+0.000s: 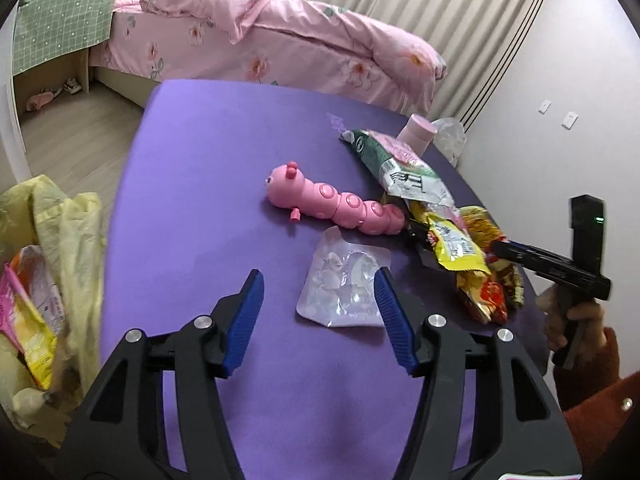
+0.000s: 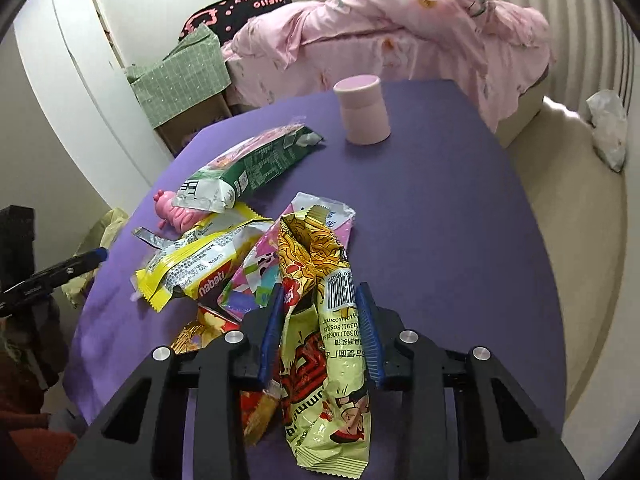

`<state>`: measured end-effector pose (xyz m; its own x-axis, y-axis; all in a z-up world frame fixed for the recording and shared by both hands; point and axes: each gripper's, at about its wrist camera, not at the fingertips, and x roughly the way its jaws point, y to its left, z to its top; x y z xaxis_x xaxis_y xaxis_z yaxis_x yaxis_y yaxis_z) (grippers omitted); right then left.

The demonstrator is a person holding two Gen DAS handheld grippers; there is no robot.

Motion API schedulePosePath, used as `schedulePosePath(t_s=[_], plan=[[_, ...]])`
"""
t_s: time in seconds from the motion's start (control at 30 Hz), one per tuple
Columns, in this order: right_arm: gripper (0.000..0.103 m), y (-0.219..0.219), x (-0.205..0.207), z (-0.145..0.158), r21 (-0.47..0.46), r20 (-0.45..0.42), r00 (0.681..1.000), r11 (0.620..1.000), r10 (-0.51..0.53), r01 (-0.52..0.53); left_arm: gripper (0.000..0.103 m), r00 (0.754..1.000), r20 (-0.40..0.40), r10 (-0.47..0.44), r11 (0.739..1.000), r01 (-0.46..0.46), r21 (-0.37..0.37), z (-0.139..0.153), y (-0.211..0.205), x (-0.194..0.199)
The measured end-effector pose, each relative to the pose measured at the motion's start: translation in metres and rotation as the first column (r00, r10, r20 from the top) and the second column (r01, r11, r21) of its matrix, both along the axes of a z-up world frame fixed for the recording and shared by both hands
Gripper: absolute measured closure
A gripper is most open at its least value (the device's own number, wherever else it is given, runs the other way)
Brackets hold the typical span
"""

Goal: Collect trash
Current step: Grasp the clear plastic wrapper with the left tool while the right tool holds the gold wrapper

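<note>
The right gripper (image 2: 318,332) clamps a yellow noodle wrapper (image 2: 320,344), its long axis running from the table's (image 2: 460,240) near edge inward; the left gripper (image 1: 320,316) gapes empty.

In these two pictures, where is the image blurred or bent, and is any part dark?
Left wrist view: the yellow trash bag at the left edge is smeared by blur; the purple table bulges from fisheye distortion; the corners are black. Right wrist view: sharp in the middle, the barcode on the yellow noodle wrapper is readable; the curtain curves; the lower left is dark.
</note>
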<state>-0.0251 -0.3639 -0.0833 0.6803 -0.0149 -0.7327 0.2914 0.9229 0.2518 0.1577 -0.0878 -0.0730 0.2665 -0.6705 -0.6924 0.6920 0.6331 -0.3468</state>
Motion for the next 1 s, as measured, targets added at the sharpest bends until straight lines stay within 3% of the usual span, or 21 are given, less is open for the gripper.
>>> schedulePosePath(t_s=[0.2,0.37,0.5,0.53,0.57,0.6,0.67,0.8,1.0], plan=[[0.069,0.001,-0.013,0.007,-0.033,0.024,1.0,0.999,-0.016,0.017,0.05,1.0,0.011,0.007,0.992,-0.008,0.126,-0.024,-0.031,0.001],[0.069,-0.001,-0.016,0.007,-0.049,0.032,0.999,0.998,-0.039,0.04,0.065,0.998,0.044,-0.039,0.981,0.03,0.189,-0.028,-0.05,-0.01],[0.069,-0.002,-0.018,0.004,-0.027,0.047,0.998,0.998,-0.047,0.048,0.067,0.996,0.042,-0.085,0.978,0.075,0.193,-0.028,-0.059,-0.018],[0.069,-0.002,-0.017,0.003,-0.027,0.048,0.998,0.998,-0.047,0.048,0.072,0.995,0.047,-0.085,0.977,0.074,0.199,-0.028,-0.061,-0.019],[0.069,-0.001,-0.017,0.003,-0.029,0.048,0.998,0.998,-0.047,0.048,0.087,0.996,0.053,-0.079,0.976,0.066,0.209,-0.028,-0.061,-0.02],[0.069,0.0,-0.017,0.002,-0.031,0.05,0.998,0.998,-0.046,0.047,0.094,0.996,0.056,-0.07,0.975,0.057,0.217,-0.028,-0.063,-0.02],[0.069,-0.001,-0.019,0.003,-0.032,0.056,0.997,0.998,-0.044,0.046,0.099,0.997,0.051,-0.057,0.977,0.045,0.206,-0.028,-0.061,-0.02],[0.069,-0.002,-0.023,0.009,-0.032,0.078,0.996,0.998,-0.049,0.052,0.101,0.997,0.061,-0.043,0.984,0.032,0.176,-0.021,-0.054,-0.024],[0.069,0.0,-0.026,0.026,-0.036,0.125,0.991,0.998,-0.046,0.051,0.102,0.991,0.136,-0.012,0.993,-0.005,0.121,0.01,-0.037,-0.032]])
